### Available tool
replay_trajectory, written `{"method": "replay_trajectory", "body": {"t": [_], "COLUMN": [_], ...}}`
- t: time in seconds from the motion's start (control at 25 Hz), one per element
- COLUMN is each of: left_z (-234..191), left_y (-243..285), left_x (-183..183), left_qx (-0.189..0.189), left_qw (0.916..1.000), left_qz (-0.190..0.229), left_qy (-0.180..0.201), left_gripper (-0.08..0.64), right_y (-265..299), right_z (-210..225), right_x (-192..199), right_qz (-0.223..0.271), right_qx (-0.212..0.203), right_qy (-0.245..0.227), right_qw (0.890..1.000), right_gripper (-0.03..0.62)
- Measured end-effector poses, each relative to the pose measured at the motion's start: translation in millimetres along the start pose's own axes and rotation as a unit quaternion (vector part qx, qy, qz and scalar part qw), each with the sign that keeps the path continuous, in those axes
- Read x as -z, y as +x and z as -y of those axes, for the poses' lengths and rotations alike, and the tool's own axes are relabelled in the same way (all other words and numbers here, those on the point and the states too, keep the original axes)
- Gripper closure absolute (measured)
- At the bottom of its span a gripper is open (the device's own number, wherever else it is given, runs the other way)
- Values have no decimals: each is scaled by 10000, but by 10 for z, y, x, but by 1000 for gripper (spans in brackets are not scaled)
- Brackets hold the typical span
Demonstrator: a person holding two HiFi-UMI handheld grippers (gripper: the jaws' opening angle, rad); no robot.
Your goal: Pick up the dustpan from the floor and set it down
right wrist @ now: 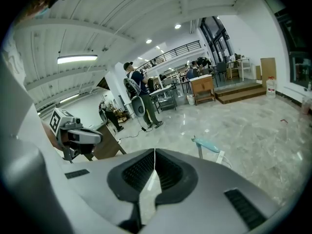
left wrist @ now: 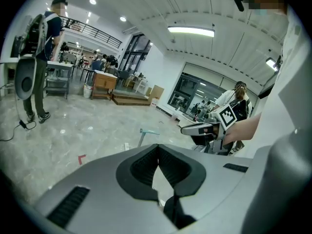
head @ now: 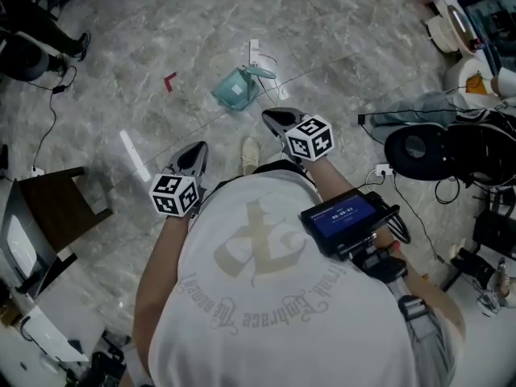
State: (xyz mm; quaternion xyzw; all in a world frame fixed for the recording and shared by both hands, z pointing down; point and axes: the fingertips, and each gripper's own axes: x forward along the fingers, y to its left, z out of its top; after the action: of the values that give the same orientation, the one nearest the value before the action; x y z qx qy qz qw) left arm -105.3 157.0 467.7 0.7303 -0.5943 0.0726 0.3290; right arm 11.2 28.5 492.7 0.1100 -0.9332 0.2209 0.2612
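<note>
On the marbled floor [head: 347, 47], ahead of both grippers and apart from them, lies the teal dustpan [head: 235, 91]. Its handle runs toward a white power strip [head: 254, 52] just beyond it. Something pale shows in the pan, too small to make out. In each gripper view only the handle rises above that gripper's grey body, and the pan is hidden behind it.

The left gripper [head: 196, 150] is closed. In its own view the jaw tips meet with nothing between them, and only floor shows through the gap lower down. The right gripper [head: 272, 117] is closed in the same way and empty. Both point forward and down, side by side, and the dustpan is nearer the right one.

The person's white shirt [head: 266, 297] fills the lower head view, covering most of the forearms and the floor beneath. One pale shoe [head: 251, 155] shows between the grippers. A dark screen [head: 347, 218] sits at the chest.

A red tape mark [head: 170, 81] lies left of the dustpan. At the right, black gear [head: 419, 147] crowds the floor and is cut by the frame's edge. At the left a wooden piece [head: 56, 204], chair or table I cannot tell, is partly out of frame. Another person [head: 40, 27] at the top left is cut off to legs and a shoe.
</note>
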Motion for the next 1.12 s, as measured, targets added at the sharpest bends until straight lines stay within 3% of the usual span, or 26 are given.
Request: {"method": "replay_trajectory", "body": {"t": [0.28, 0.52, 0.92, 1.12], "left_z": [-168, -191, -242, -214], "left_y": [196, 807, 579, 481], "left_x": [-201, -484, -457, -468], "left_qx": [-192, -329, -682, -811], "left_qw": [9998, 9990, 9967, 9952], "left_qz": [-82, -268, -63, -49], "left_qy": [-22, -134, -437, -539], "left_gripper": [548, 548, 548, 548], "right_y": [217, 360, 483, 513], "right_z": [220, 850, 798, 942], "right_x": [-133, -280, -220, -136], "right_qz": [-87, -274, -605, -847], "right_qx": [-186, -380, -580, -381], "right_qy": [-29, -35, -566, -650], "right_qw": [9998, 9989, 9949, 9936], "right_gripper": [574, 574, 573, 572]}}
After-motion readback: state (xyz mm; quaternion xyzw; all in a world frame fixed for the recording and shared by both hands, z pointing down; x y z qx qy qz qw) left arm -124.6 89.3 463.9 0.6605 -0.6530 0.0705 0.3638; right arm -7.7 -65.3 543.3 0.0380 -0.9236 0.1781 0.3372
